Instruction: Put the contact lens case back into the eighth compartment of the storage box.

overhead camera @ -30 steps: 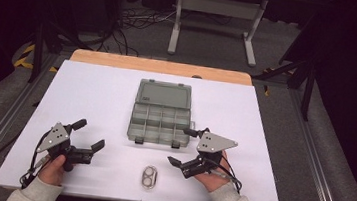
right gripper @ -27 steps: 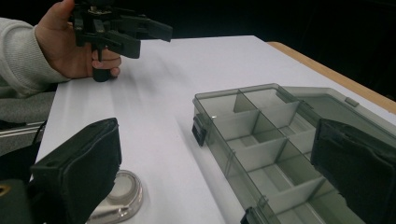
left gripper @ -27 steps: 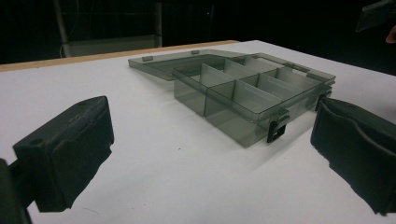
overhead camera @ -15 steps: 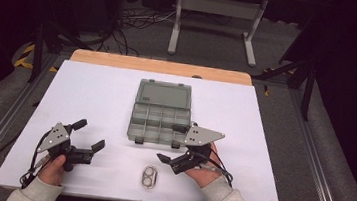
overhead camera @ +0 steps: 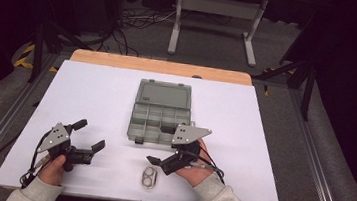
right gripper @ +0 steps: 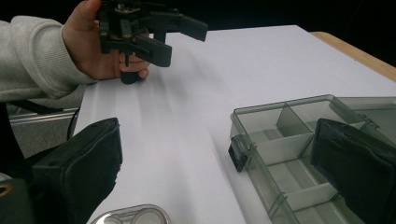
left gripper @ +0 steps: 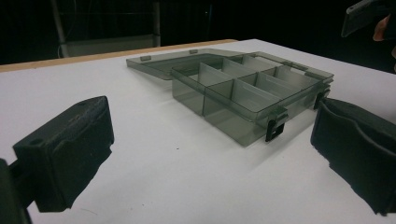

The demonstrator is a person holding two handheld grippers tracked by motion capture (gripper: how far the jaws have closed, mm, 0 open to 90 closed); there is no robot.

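An organiser box of smoky clear plastic lies open mid-bench, lid flat behind, its divided compartments bare, a black latch at the front edge. A small clear twin-cup case sits near the front of the white bench. The right tongs gape wide at the box's front right corner, holding nothing. The left tongs stand wide open too, empty, well apart to the left.

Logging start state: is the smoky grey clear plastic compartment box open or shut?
Open. The smoky grey clear plastic compartment box has its lid folded flat behind; the compartments look empty.
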